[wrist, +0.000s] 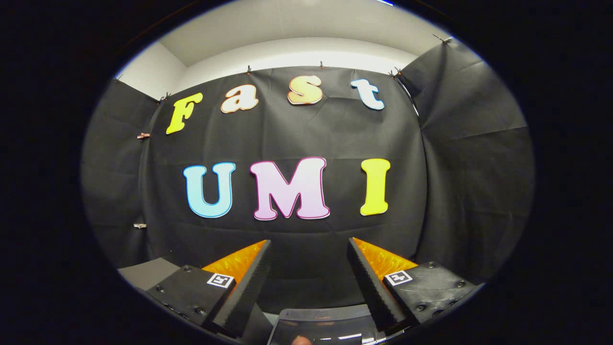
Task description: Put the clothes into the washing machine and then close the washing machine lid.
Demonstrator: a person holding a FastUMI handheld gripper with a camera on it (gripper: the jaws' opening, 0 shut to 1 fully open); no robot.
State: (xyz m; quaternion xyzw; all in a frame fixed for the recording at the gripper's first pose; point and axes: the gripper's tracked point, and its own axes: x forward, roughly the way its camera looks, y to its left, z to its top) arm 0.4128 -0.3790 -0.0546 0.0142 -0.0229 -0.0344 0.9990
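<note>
While gripper (309, 249) points level at black cloth booth wall (297, 139), fingers stand apart, nothing between them. Dark glossy panel with pale rim (325, 323) sits low between finger bases, possibly washing machine lid; cannot tell. Clothes' whereabouts unsettled; raised aim fits either approach or retreat.

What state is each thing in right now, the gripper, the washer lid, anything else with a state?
gripper: open, fingers apart, nothing between them, raised toward the booth wall.
lid: clear panel low between the fingers; open or shut cannot be told.
wall cloth: hanging, clipped along its top edge, slightly creased.
</note>
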